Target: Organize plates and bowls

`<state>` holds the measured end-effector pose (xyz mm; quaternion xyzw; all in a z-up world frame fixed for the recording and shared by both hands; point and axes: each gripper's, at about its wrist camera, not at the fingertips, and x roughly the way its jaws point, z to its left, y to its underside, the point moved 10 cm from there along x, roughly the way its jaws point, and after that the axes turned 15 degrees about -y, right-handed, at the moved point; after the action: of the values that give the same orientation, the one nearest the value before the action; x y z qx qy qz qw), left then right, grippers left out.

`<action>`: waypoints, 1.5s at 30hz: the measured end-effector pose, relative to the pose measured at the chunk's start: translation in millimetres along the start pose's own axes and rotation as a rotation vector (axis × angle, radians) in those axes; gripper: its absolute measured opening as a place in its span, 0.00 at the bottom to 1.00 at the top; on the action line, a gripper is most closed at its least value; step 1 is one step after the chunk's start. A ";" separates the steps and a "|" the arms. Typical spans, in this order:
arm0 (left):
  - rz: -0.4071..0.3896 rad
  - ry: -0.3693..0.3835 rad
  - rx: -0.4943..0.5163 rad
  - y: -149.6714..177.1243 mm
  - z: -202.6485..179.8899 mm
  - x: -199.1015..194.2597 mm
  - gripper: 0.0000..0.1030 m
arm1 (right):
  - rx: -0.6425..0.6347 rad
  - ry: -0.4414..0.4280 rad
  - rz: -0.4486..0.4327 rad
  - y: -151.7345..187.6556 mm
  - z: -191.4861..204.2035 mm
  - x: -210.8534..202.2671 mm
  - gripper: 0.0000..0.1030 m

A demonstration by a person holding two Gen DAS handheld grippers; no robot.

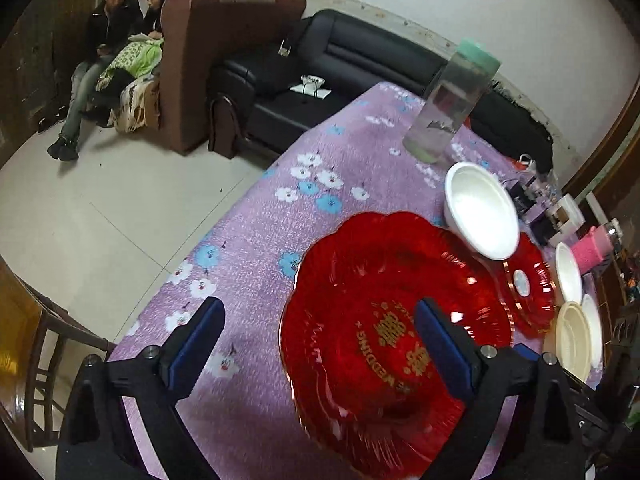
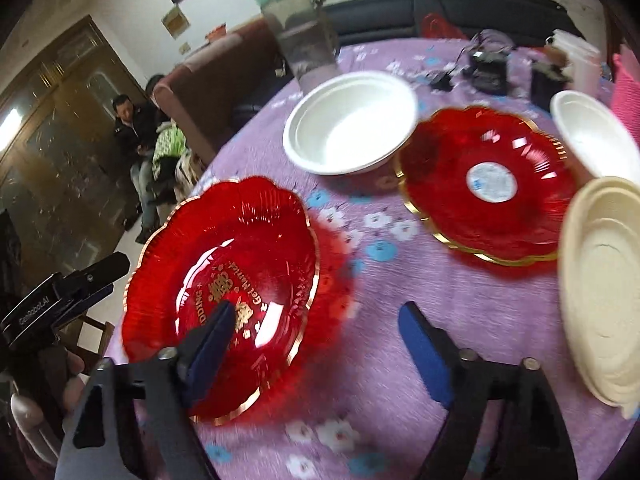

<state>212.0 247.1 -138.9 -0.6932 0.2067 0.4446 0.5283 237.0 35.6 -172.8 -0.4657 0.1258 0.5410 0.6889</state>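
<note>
While both jaws stood spread and empty, the left hand-held gripper (image 1: 318,344) and the right hand-held gripper (image 2: 316,330) hovered over the purple flowered worktop (image 2: 384,320) above a big red plate (image 2: 224,280). Beyond lay a cream plate (image 2: 604,292), a smaller red plate (image 2: 488,184) and a white bowl (image 2: 348,124), then a clear jar (image 2: 304,28).

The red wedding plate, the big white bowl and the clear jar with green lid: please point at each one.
Red wedding plate (image 2: 224,280): right wrist view, on its gold lettering.
Big white bowl (image 2: 352,128): right wrist view, on its inner bottom.
Clear jar (image 1: 448,104): left wrist view, on its transparent wall.
</note>
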 end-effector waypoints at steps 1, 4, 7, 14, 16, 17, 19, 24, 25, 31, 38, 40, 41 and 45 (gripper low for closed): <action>0.013 -0.001 0.013 1.6 -3.4 5.7 0.89 | 0.005 0.000 0.013 0.8 -1.1 6.0 0.71; 0.051 -0.004 0.052 6.9 -10.9 20.3 0.72 | 0.016 0.007 0.037 2.9 -3.6 16.6 0.59; 0.099 0.008 0.062 12.9 -15.1 34.1 0.54 | 0.009 0.018 0.040 1.9 -5.6 22.1 0.55; 0.110 -0.017 0.062 16.7 -16.3 42.5 0.20 | -0.008 0.033 0.047 -2.8 0.9 27.6 0.33; 0.102 -0.029 0.056 15.9 -13.9 40.8 0.20 | -0.008 0.048 0.043 -2.1 0.3 25.6 0.21; 0.096 -0.036 0.054 15.4 -12.7 39.2 0.20 | 0.001 0.047 0.044 -2.1 -1.2 24.3 0.18; 0.088 -0.036 0.050 14.5 -11.3 34.3 0.18 | 0.022 0.023 0.039 0.1 -2.3 22.4 0.14; 0.013 -0.052 0.048 4.1 -8.3 4.4 0.17 | -0.039 0.024 -0.020 -8.1 15.0 -2.3 0.13; -0.002 -0.049 0.042 2.1 -7.1 -3.5 0.17 | -0.050 0.027 -0.030 -9.2 19.7 -6.8 0.13; -0.099 -0.042 0.027 -14.4 -2.0 -47.8 0.17 | -0.128 0.010 -0.113 -20.5 52.3 -41.0 0.13; -0.118 -0.060 0.033 -5.1 -0.8 -54.0 0.17 | -0.140 0.011 -0.114 -10.5 56.9 -41.7 0.14; -0.096 -0.057 0.028 1.9 -0.4 -47.1 0.17 | -0.130 0.014 -0.102 -4.2 50.4 -37.5 0.14; -0.082 -0.056 0.025 7.2 -0.3 -42.0 0.17 | -0.127 0.017 -0.096 -1.4 47.0 -35.8 0.14; -0.041 -0.065 0.020 26.3 1.4 -22.3 0.17 | -0.123 0.047 -0.070 14.4 34.8 -25.3 0.14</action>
<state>180.0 234.9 -134.8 -0.6773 0.1795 0.4539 0.5505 203.3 46.5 -144.3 -0.5240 0.0922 0.5123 0.6741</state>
